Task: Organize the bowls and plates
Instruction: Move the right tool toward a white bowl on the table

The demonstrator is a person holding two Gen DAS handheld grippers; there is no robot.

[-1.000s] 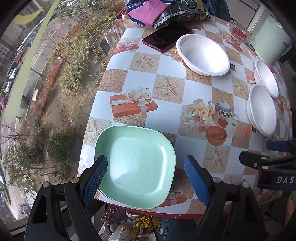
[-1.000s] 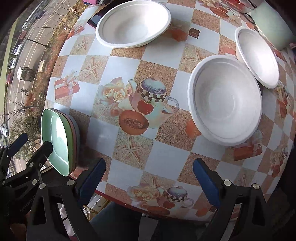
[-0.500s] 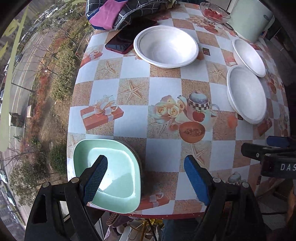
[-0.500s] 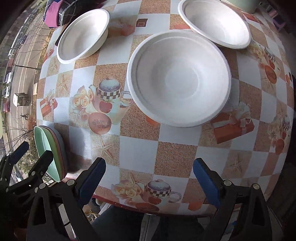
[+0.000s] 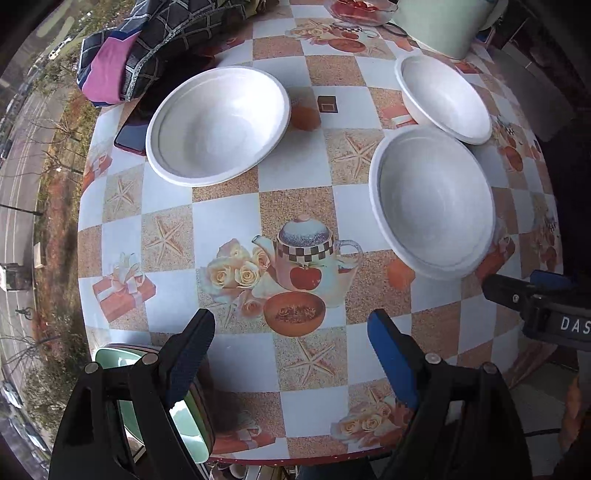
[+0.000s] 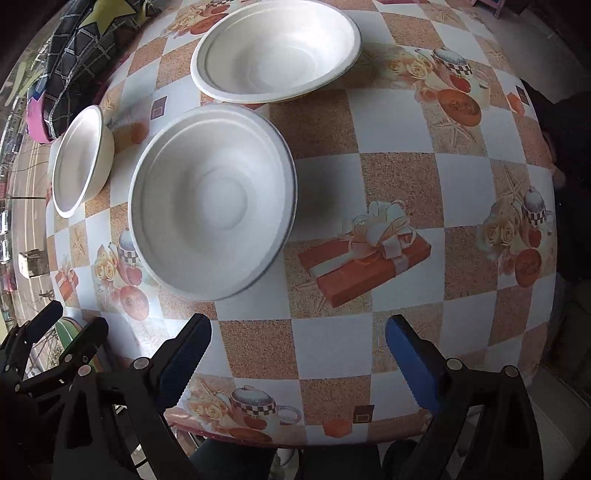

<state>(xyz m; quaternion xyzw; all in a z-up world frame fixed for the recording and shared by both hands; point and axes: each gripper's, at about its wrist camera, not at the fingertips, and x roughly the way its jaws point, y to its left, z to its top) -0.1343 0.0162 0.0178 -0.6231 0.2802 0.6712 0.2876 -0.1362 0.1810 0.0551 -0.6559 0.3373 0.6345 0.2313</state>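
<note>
Three white bowls stand apart on the patterned tablecloth: one at the far left (image 5: 218, 123), one at the near right (image 5: 432, 199), and a smaller-looking one behind it (image 5: 445, 98). A stack of plates, pale green on top (image 5: 184, 417), sits at the table's near left corner, partly hidden by my left gripper's finger. My left gripper (image 5: 288, 328) hangs open over bare cloth near the front edge. My right gripper (image 6: 297, 332) is open too, just in front of the nearest bowl (image 6: 212, 199). Nothing is between either pair of fingers.
A dark checked cloth with a pink patch (image 5: 140, 40) covers the far left corner, with a dark red phone (image 5: 129, 136) beside it. At the back stand a glass dish of red fruit (image 5: 358, 7) and a pale green container (image 5: 443, 22). The table's front edge (image 6: 295, 443) is close below the grippers.
Both grippers have swept right along the table's front, away from the green plates and toward the white bowls. The plate stack has slid to the lower left corner of both views.
</note>
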